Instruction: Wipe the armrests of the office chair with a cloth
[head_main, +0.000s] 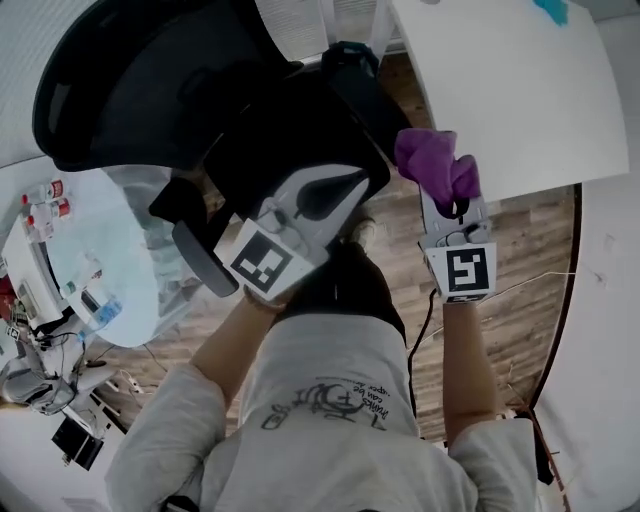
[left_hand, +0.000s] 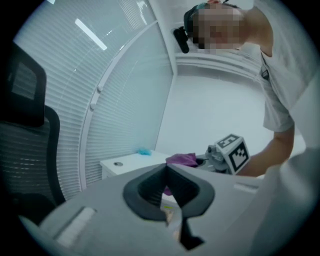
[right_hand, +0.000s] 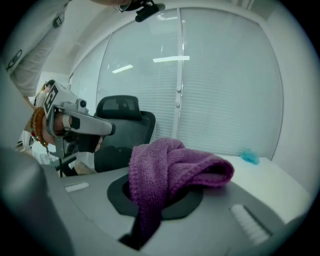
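Blinds (right_hand: 220, 100); cloth (right_hand: 165, 170) lengthwise along right hand-held gripper (head_main: 455, 215)

White table (head_main: 520, 100): bare top, one small teal object (head_main: 552, 10) near its far edge. Wood-plank floor (head_main: 520, 270): black office chair (head_main: 150, 90) standing on it; thin cable (head_main: 540, 285) trailing across the boards beside the table.

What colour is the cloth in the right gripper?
Purple. The knitted purple cloth in the right gripper shows best in the right gripper view.
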